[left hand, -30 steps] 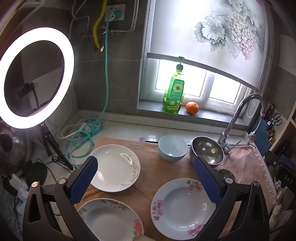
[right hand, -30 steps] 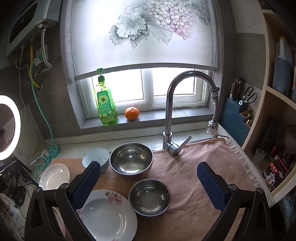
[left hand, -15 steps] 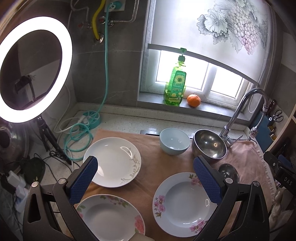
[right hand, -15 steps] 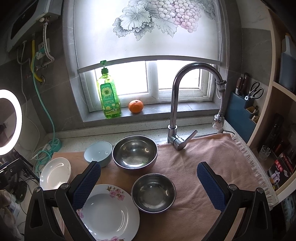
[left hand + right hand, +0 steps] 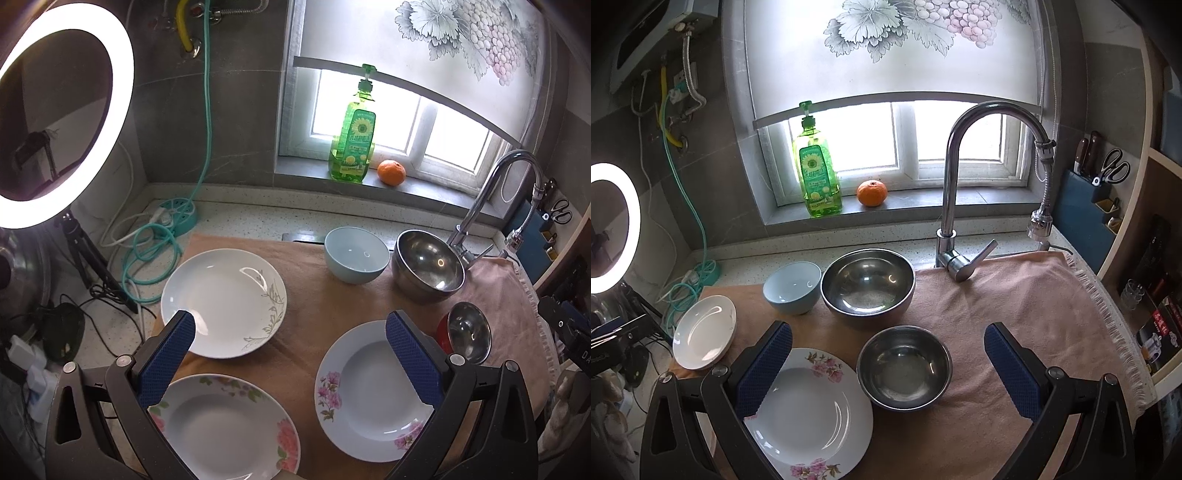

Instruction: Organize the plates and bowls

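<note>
On a tan cloth (image 5: pixel 325 306) lie a white plate with a leaf pattern (image 5: pixel 225 302), a pink-flowered plate (image 5: pixel 225 424) nearest me and another flowered plate (image 5: pixel 369 387) to its right. Behind them stand a pale blue bowl (image 5: pixel 356 254), a large steel bowl (image 5: pixel 428 271) and a small steel bowl (image 5: pixel 469 332). My left gripper (image 5: pixel 291 354) hovers open above the plates, holding nothing. My right gripper (image 5: pixel 888 363) is open over the small steel bowl (image 5: pixel 905 367), with the flowered plate (image 5: pixel 812 413) at its left finger, the large steel bowl (image 5: pixel 868 286) and the blue bowl (image 5: pixel 792 286) beyond.
A tall tap (image 5: pixel 951 192) rises behind the cloth. A green soap bottle (image 5: pixel 816 173) and an orange (image 5: pixel 872 192) sit on the window sill. A ring light (image 5: pixel 62 110) on a tripod and coiled cables (image 5: pixel 147 251) stand at the left. A knife block (image 5: pixel 1086 206) is at right.
Both grippers have moved forward and down toward the dishes, which now appear larger and closer. No dish has moved and both grippers stay open.
</note>
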`<state>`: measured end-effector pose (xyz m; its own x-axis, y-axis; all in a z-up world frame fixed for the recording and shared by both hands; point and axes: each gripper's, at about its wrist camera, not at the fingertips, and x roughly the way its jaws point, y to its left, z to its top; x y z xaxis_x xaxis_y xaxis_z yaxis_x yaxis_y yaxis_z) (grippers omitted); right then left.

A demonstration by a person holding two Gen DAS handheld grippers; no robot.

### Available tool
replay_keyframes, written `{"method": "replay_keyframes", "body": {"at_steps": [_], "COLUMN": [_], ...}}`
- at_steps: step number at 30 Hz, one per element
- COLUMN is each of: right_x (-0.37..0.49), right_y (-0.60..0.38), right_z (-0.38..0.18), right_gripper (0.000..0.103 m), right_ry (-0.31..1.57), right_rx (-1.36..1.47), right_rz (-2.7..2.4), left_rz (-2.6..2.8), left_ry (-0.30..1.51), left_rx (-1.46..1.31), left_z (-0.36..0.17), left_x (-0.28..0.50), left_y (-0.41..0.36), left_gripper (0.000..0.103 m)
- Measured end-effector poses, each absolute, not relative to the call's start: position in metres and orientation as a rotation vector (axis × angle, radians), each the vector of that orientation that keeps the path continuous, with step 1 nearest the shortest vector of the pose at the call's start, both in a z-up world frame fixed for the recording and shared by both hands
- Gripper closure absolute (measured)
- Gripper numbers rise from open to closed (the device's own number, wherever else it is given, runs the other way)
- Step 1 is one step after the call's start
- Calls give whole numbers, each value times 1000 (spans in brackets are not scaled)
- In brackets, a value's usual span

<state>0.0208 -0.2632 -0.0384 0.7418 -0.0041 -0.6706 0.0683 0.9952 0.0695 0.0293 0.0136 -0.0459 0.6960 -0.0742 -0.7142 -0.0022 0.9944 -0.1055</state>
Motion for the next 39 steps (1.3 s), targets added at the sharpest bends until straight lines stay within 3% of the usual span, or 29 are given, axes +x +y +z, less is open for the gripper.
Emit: {"method": "replay_keyframes", "body": {"at_steps": [7,13,16,20,24,28,32,34,36,39], "right_x": [15,7,5,4,4,3,3,4,4,4], "right_y": [-275,-281,-284,-287,-290,-293,-294,-293,-292,-288], "right_z": [-55,-76,-90,-108,-123,-132,-145,-152,-158,-167], "right_gripper": [1,2,11,31,47,52,66,71,83,87], "right_ry": [781,846,896,960,1007,1038,1079,1101,1127,1154], "right_rx": [138,152,170,204,221,253,289,308,331,365], "right_rz": [-60,-56,-49,-30,-20,-11,14,29,51,80], "left_rz": [-72,-105,-118,-145,-183,-237,-298,-320,-332,-326], "left_ry": [850,929,962,996,1031,1083,1155,1192,1209,1225], "left_rx": [-105,-142,-149,-163,-175,-198,-225,-228,-221,-215], "left_z": [-61,-83,-93,-104,-114,-127,-141,-149,-154,-158], "left_x": [34,37,39,45,49,54,60,62,62,65], "left_y": [12,15,14,13,10,5,-2,-5,-8,-7], "left_gripper": [1,9,14,21,44,56,69,69,80,84]}}
